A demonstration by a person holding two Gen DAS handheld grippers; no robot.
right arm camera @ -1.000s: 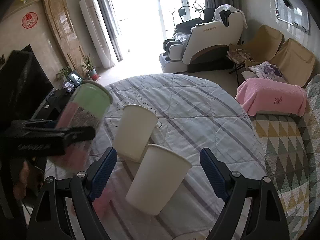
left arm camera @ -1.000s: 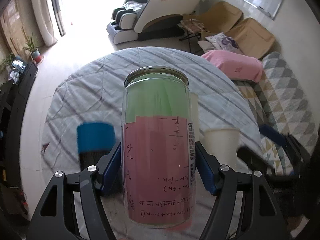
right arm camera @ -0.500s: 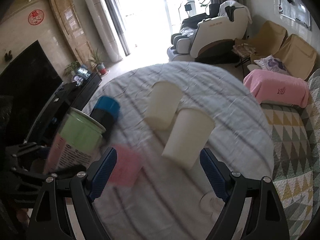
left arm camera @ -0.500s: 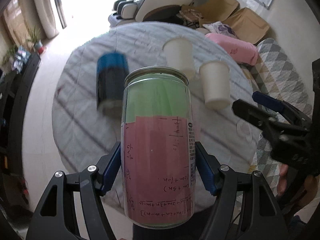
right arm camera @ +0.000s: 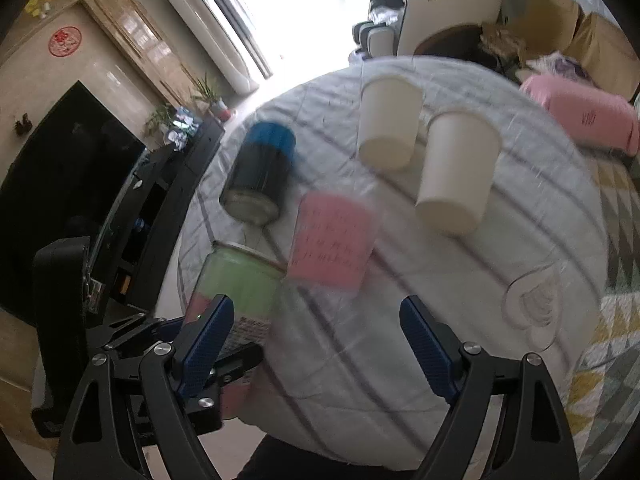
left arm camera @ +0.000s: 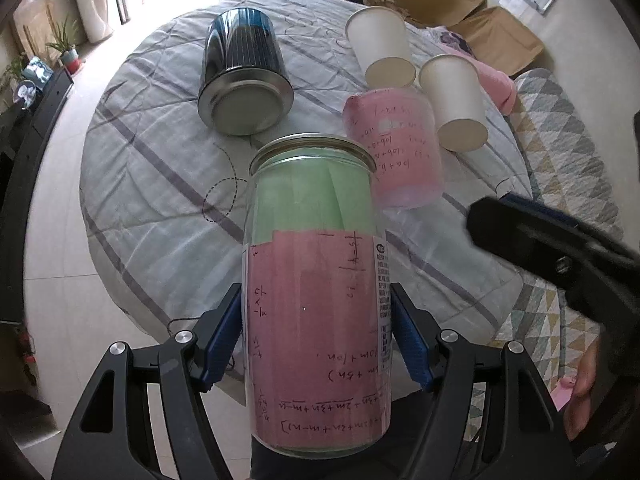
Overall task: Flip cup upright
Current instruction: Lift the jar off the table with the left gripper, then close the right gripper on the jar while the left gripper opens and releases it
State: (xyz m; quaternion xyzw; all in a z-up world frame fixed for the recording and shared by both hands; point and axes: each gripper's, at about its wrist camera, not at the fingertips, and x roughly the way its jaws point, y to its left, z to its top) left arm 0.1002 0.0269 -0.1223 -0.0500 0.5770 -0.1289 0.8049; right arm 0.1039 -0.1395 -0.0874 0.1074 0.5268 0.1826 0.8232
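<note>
My left gripper (left arm camera: 318, 340) is shut on a clear cup with green and pink paper inside (left arm camera: 316, 292), held high above the round table, its rim pointing away from the camera. The same cup (right arm camera: 236, 288) shows at lower left in the right wrist view. My right gripper (right arm camera: 316, 344) is open and empty above the table's near edge; it shows at the right of the left wrist view (left arm camera: 552, 256).
On the grey quilted table (left arm camera: 160, 184) stand a black and blue cup (left arm camera: 242, 76), base up, a clear cup with pink paper (left arm camera: 396, 152), two white paper cups (left arm camera: 382, 46) (left arm camera: 456, 100), base up, and a clear glass mug (right arm camera: 536, 308). A sofa lies at the right.
Both grippers have risen and tilted down, so the table is seen from above. The green and pink cup stays gripped in the left gripper.
</note>
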